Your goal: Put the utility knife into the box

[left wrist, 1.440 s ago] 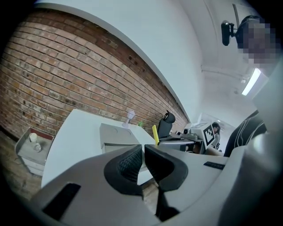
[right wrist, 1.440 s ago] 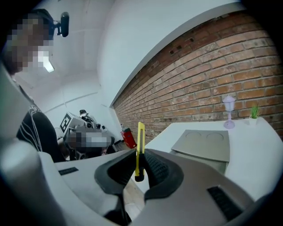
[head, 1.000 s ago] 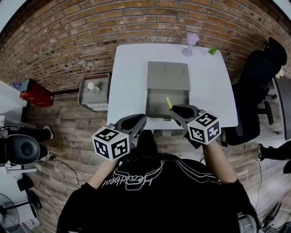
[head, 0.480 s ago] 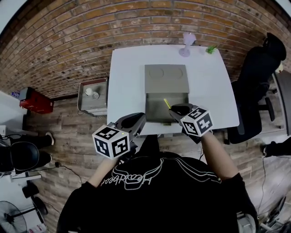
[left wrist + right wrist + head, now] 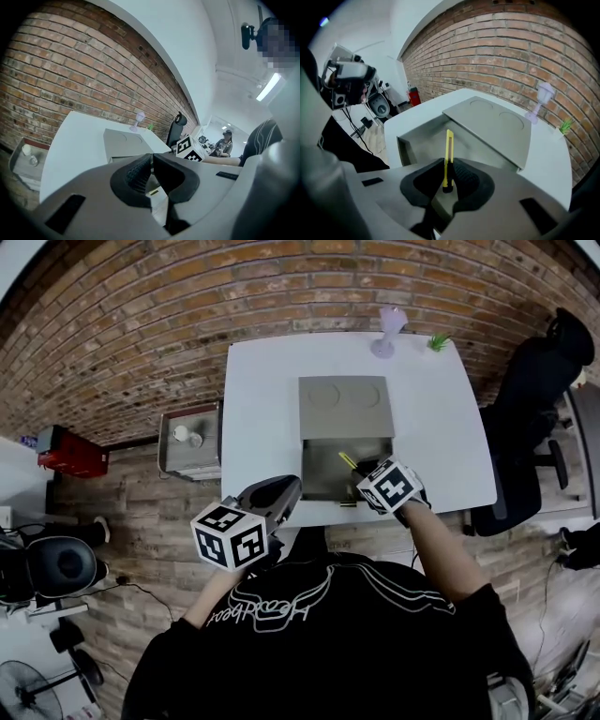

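A slim yellow utility knife (image 5: pixel 448 154) sticks out forward from my right gripper (image 5: pixel 449 180), which is shut on its rear end. In the head view the knife (image 5: pixel 348 461) points into the open grey box (image 5: pixel 319 474), over its right side, with the right gripper (image 5: pixel 367 474) at the box's near right corner. The box (image 5: pixel 426 136) lies open just ahead of the knife tip, its lid (image 5: pixel 494 124) folded back flat. My left gripper (image 5: pixel 281 495) hangs off the table's near edge, left of the box, its jaws (image 5: pixel 151 171) together with nothing between them.
The white table (image 5: pixel 262 399) carries a small purple lamp (image 5: pixel 387 331) and a green plant (image 5: pixel 438 342) at its far edge. A grey bin (image 5: pixel 190 439) stands on the floor to the left, a black office chair (image 5: pixel 534 409) to the right. A brick wall lies beyond.
My right gripper has moved forward and left with the knife, from the table's near edge to over the box's near right corner. The left gripper has stayed in place.
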